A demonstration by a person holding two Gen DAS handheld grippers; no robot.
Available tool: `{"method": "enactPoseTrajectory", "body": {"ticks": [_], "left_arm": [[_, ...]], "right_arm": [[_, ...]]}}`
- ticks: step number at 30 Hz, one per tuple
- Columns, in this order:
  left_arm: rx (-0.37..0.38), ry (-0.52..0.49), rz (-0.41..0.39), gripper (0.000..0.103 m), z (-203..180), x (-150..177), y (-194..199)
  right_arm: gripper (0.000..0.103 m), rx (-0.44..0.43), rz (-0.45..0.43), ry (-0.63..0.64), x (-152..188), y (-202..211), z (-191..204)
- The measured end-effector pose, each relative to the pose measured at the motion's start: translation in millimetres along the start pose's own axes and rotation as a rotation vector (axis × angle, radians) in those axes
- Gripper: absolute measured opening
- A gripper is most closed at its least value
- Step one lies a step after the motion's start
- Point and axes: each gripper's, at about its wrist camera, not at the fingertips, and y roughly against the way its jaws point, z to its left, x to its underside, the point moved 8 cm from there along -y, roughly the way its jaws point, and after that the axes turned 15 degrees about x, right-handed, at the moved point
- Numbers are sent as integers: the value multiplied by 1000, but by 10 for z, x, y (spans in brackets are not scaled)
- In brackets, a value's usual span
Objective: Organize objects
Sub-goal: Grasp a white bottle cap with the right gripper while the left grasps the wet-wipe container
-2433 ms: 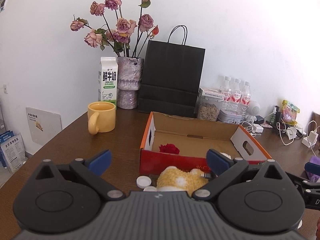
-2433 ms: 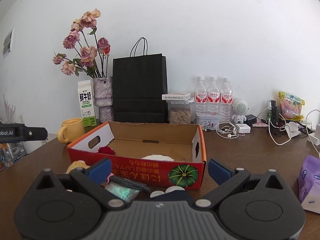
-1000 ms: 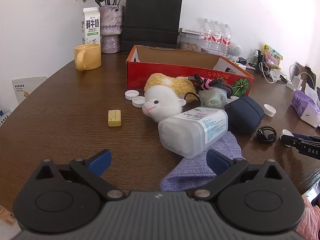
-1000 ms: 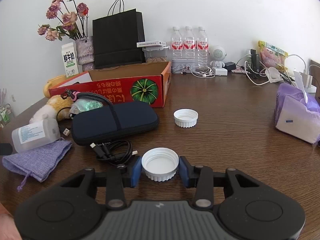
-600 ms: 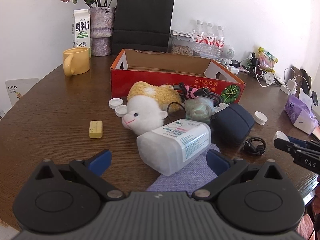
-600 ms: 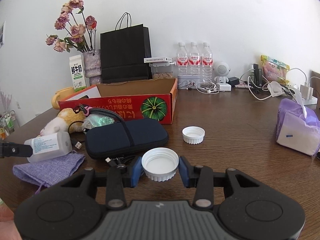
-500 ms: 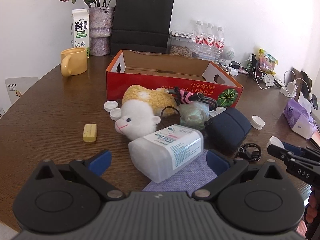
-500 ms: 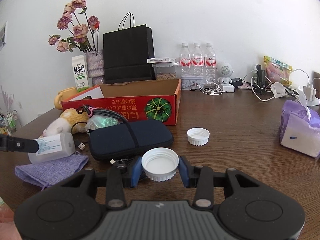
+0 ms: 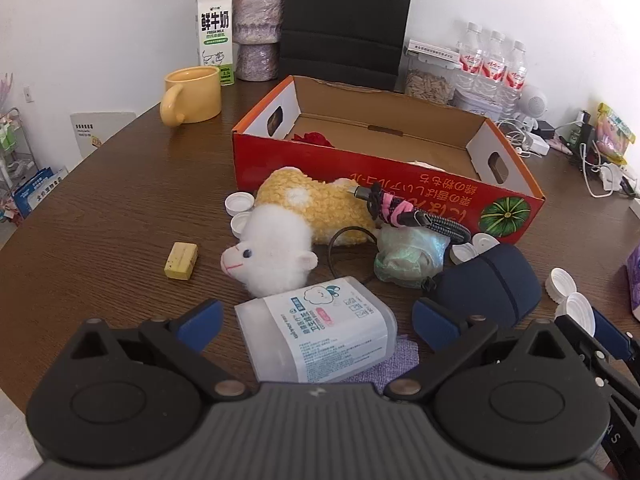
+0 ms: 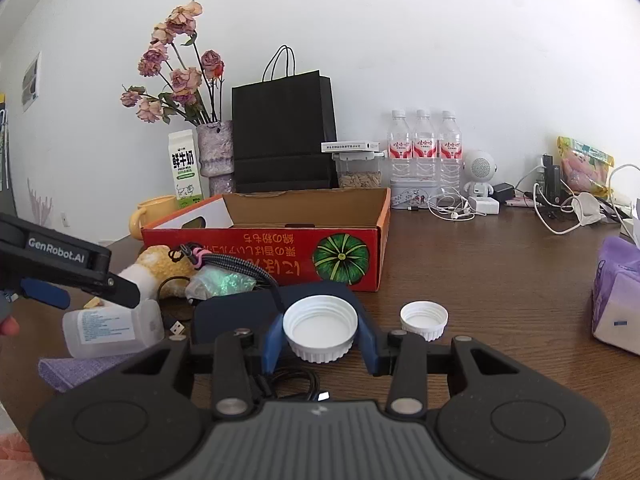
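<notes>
The right gripper (image 10: 320, 334) is clamped on a white cap (image 10: 320, 332), held clear of the table (image 10: 500, 280); the red box (image 10: 280, 252) lies ahead and slightly left, long side facing, nearer this hand. The left gripper (image 9: 316, 320) stands wide apart and empty over a wipes tub (image 9: 316, 340). Beyond the clutter, a white wall.

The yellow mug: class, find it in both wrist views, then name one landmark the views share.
Left wrist view: the yellow mug stands upper left, in front of the milk carton.
Right wrist view: left of centre, mostly hidden behind the red box, beside the carton.
Shared landmark: the milk carton.
</notes>
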Motion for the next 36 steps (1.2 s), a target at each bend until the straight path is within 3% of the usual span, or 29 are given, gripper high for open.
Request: {"method": "enactPoseTrajectory", "body": {"ticks": [12, 19, 25, 27, 28, 36], "left_arm": [[-151, 97, 99, 103, 88, -23, -264], [-193, 108, 141, 103, 87, -13, -368], [-159, 115, 170, 102, 71, 52, -469], [-137, 116, 172, 94, 74, 73, -481], [-125, 119, 167, 89, 80, 73, -478], [-33, 83, 94, 84, 92, 69, -237]], "right_arm": [[39, -69, -14, -23, -187, -289, -76], [39, -111, -6, -51, -163, -336, -85], [39, -126, -12, -64, -145, -310, -108], [39, -127, -12, -68, -141, -309, -113], [39, -127, -11, -70, -143, -310, -114], [39, -120, -6, -85, -137, -327, -138]]}}
